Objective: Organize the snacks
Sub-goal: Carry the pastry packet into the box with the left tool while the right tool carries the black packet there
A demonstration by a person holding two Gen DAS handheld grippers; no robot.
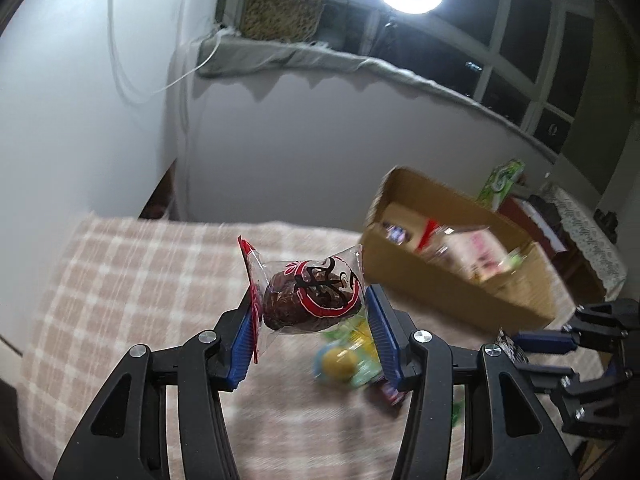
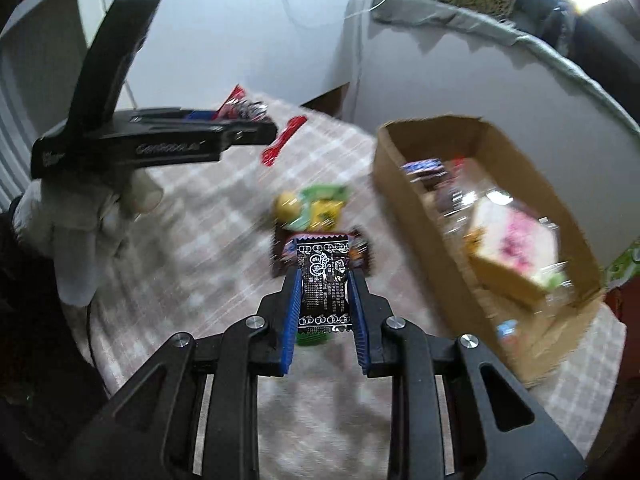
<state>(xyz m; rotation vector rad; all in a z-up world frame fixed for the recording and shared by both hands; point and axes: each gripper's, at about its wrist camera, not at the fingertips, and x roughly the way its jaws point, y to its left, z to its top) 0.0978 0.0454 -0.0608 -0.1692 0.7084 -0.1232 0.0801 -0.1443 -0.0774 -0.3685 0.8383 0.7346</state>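
Both grippers grip snacks above the checked cloth [image 1: 120, 280]: left gripper [image 1: 310, 308] pinches a clear date packet [image 1: 308, 292], right gripper [image 2: 324, 280] clamps a black sachet [image 2: 324, 284], cardboard box [image 2: 400, 184] nearby holding snacks.

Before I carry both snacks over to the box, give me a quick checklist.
1. Left hand-held gripper clamped on the clear red-printed snack packet: ok.
2. Right hand-held gripper clamped on the black sachet: ok.
3. Both packets off the checked cloth: ok.
4. Cardboard box open on top: ok.
5. Free room inside the box: cannot tell, blurred.
6. Loose snacks left on the cloth: not ok.
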